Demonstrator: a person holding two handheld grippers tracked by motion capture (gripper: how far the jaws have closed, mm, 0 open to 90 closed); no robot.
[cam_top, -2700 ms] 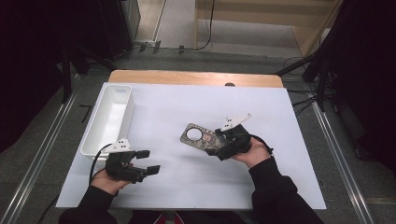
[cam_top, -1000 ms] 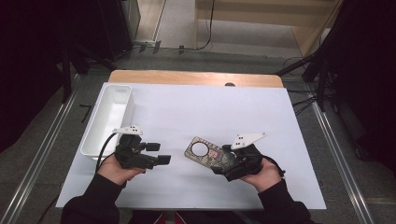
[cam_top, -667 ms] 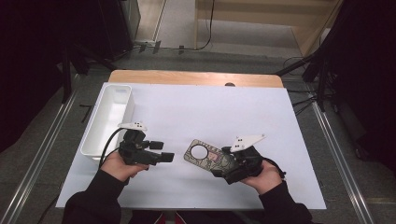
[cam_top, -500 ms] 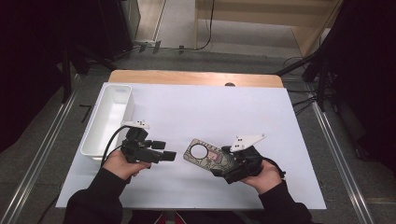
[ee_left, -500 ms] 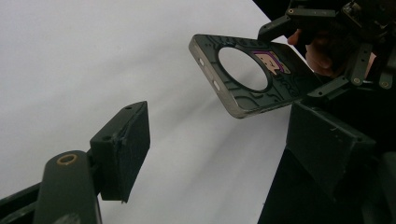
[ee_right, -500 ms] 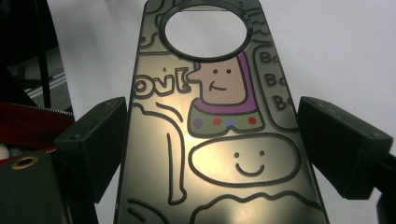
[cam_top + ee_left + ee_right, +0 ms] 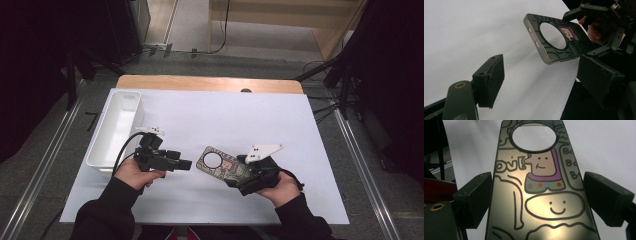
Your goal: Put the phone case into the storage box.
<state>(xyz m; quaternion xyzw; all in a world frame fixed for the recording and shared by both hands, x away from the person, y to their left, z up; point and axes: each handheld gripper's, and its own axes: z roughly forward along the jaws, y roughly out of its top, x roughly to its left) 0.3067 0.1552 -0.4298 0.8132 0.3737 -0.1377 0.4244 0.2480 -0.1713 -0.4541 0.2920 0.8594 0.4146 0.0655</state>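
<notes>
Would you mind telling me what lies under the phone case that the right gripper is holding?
Under the phone case lies the white table cover; it shows bare through the case's round hole in the right gripper view. What is beneath the case's gripped end is covered by the right gripper and hand.

One overhead view, two close jaw-level

I count two grippers, both mine: the left gripper (image 7: pixel 186 164) at lower left of the high view, the right gripper (image 7: pixel 239 176) at lower centre. One phone case (image 7: pixel 222 164) between them at centre. One white bin (image 7: pixel 116 127) at left. One table (image 7: pixel 215 107), one white sheet
</notes>
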